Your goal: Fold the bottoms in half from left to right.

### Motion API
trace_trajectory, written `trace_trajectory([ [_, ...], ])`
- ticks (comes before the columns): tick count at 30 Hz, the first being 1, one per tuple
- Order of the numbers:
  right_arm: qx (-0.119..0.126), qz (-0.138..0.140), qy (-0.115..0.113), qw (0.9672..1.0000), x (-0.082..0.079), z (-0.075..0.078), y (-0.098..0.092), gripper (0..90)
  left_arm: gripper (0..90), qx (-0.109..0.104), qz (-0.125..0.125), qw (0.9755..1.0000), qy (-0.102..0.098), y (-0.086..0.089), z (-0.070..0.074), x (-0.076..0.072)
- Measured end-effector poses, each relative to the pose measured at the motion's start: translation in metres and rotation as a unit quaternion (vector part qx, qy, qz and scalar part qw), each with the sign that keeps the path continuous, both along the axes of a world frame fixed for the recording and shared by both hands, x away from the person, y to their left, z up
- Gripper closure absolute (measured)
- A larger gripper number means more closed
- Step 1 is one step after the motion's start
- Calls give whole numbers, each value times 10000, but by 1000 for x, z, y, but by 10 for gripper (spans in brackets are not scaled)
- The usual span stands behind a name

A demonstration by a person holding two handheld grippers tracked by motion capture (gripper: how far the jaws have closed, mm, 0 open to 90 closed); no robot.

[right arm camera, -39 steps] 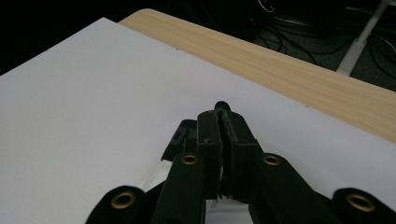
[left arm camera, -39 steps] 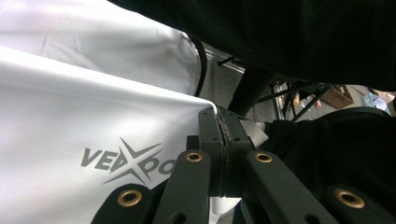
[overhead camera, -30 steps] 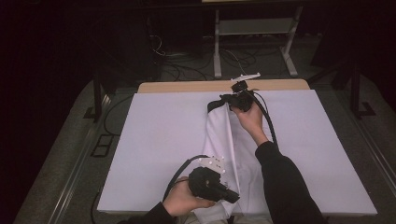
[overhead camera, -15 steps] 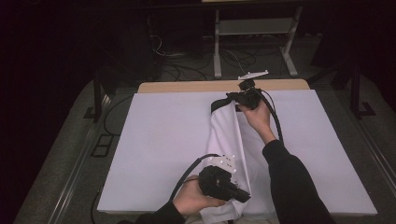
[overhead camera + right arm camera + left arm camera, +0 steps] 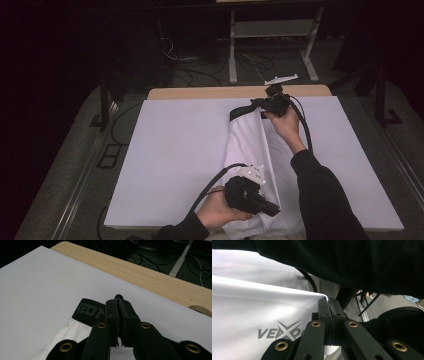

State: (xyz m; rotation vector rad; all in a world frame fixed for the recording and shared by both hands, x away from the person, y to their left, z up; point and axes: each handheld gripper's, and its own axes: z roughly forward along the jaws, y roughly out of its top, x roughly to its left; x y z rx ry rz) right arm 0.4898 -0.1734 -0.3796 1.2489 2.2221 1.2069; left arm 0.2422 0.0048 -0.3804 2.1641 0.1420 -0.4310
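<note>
high view: white garment stretched between both clamped hand-held grippers, left, right.

White sheet over wood table; cables + metal stand behind.

My high view looks forward and down over the white garment; my two gripper views sit close against it.

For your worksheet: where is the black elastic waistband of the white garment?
In the high view, the black elastic waistband lies at the white garment's far end, beside the right gripper, near the table's wooden edge.
</note>
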Motion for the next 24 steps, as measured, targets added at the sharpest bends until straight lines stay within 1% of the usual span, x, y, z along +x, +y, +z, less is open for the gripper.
trace_trajectory([
  [2, 18, 27, -13, 10000, 0, 1, -5, 850, 882, -22, -13, 10000, -7, -5, 0, 0],
  [7, 54, 45, 44, 10000, 4, -2, -16, 850, 882, -72, -1, 10000, 19, -15, -1, 1],
  [9, 60, 48, 40, 10000, 5, -2, -21, 850, 882, -126, 26, 9999, 65, -20, -2, 2],
  [14, 131, 111, 19, 9999, 6, -1, -31, 850, 882, -98, 7, 9999, 53, -31, -4, 2],
  [17, 117, 98, -20, 9999, 5, 1, -37, 850, 882, -98, 4, 9999, 62, -37, -7, 2],
  [19, 132, 72, -41, 9999, 4, 1, -40, 850, 882, -120, 19, 9999, 108, -41, -8, 2],
  [21, 83, 43, -71, 9999, 4, 1, -43, 850, 883, -118, 8, 9999, 90, -44, -10, 3],
  [24, 94, -2, -88, 9999, 3, 2, -48, 850, 883, -162, 25, 9998, 97, -47, -13, 3],
])
